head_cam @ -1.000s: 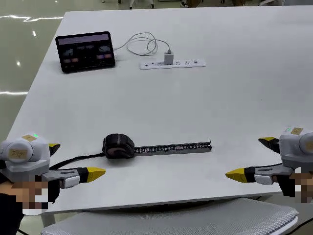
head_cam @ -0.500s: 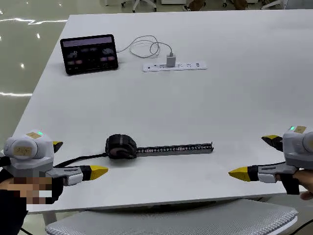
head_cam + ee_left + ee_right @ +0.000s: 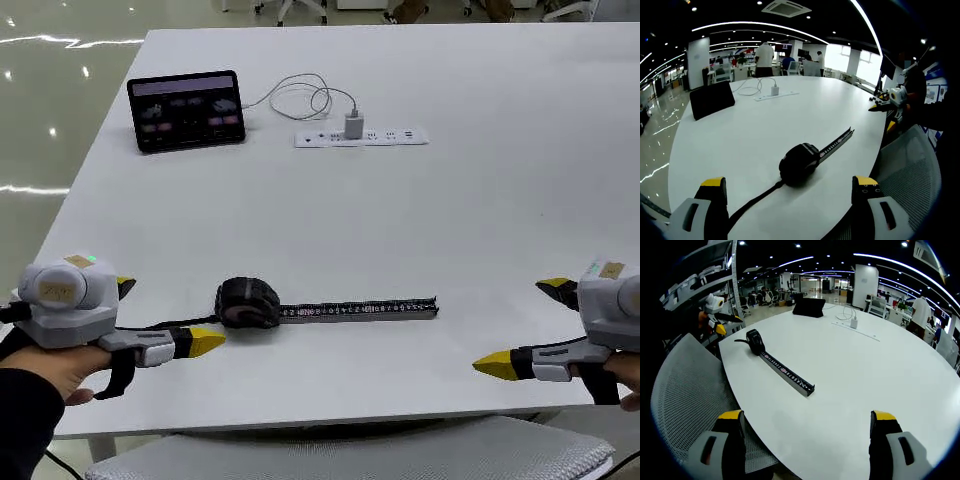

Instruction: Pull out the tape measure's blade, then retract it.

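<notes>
Lying low and central in the head view, the round black tape measure [image 3: 247, 302] has its dark ruled blade [image 3: 360, 310] drawn rightward across the white table [image 3: 450, 220]. The yellow-tipped left gripper [image 3: 165, 315], lower left, and right gripper [image 3: 525, 328], lower right, gape empty.

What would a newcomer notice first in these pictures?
First, the black tape measure near the front edge of the white table, its blade lying pulled out toward the right gripper, which is open and apart from the blade's tip. The left gripper, also open, hovers close by the tape measure. Farther back are a dark tablet and a white power strip.
</notes>
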